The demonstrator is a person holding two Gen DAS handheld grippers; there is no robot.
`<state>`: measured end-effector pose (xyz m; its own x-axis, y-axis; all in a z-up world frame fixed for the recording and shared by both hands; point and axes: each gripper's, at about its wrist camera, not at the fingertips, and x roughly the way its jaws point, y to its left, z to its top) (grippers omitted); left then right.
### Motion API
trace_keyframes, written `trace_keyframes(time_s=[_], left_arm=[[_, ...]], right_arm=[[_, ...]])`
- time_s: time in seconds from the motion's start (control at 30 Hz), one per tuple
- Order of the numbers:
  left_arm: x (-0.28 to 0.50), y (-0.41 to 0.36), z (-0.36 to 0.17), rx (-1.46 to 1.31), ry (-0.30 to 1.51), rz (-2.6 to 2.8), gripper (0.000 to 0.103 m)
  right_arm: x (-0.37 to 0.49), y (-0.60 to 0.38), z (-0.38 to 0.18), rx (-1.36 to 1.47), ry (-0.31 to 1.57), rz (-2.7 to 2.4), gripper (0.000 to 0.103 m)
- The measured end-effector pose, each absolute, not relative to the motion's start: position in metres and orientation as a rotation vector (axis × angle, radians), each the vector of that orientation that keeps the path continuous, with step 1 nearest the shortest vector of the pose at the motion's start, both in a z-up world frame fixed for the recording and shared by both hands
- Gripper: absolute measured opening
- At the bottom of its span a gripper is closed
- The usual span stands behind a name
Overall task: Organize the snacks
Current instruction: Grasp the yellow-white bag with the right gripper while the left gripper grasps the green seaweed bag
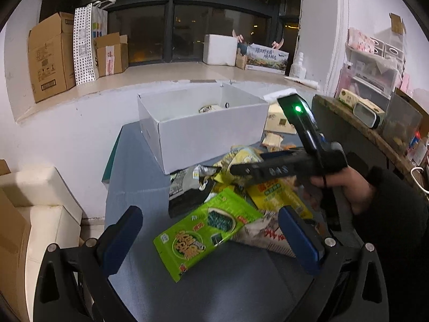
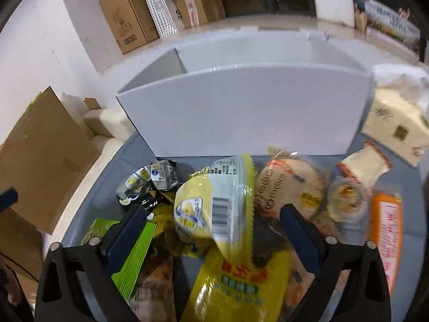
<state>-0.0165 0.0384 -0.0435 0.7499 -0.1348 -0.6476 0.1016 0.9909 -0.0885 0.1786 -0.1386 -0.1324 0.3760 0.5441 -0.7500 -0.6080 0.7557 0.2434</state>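
Hovering over a heap of snack packets on the grey table (image 1: 128,187), both claws stand open with nothing pressed between their blue pads. The left gripper (image 1: 209,230) hangs above a green seaweed packet (image 1: 206,230) printed with yellow Chinese characters too stylised to read; the packet lies flat near the table's front edge and partly covers a white packet with red brush lettering (image 1: 268,234). The right gripper (image 2: 211,228) straddles a yellow-and-clear bag with a barcode label (image 2: 214,204), its pads clear of the bag on either side; below it lies a yellow packet with red and green Chinese print (image 2: 238,279), blurred. In the left wrist view the right gripper's black body, a green light lit on it, is held by a hand (image 1: 348,187) in a dark sleeve.

One white box (image 1: 203,123) stands open at the table's far edge, with something round and pale inside that is too small to tell. Right of the heap are a round bun in clear wrap (image 2: 289,187), a small clear cup (image 2: 346,196), one orange packet (image 2: 386,230) and a red-edged sachet (image 2: 364,163). A crumpled silver-black wrapper (image 2: 150,182) lies just before the box. Three brown cartons sit on the sill (image 1: 161,75) behind.
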Motion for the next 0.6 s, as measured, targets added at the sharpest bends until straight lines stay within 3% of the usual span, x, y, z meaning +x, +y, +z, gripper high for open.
trace_keyframes(time_s=[0.03,0.07,0.17,0.33,0.6], left_arm=[[-0.017,0.040,-0.045,-0.053,0.715,-0.131,0.103],[-0.017,0.041,-0.048,-0.059,0.721,-0.134,0.103],[-0.017,0.047,-0.052,-0.084,0.732,-0.152,0.103],[-0.012,0.055,-0.060,-0.107,0.745,-0.236,0.103],[0.023,0.048,-0.093,0.085,0.846,-0.482,0.103]], right_arm=[[0.182,-0.136,-0.136,-0.074,0.935,0.745,0.084],[0.186,-0.135,-0.140,-0.069,0.947,0.751,0.063],[0.192,-0.134,-0.141,-0.055,0.958,0.794,0.054],[0.182,-0.147,-0.123,-0.044,0.902,0.793,0.054],[0.155,-0.206,-0.076,0.087,0.785,0.775,0.053]])
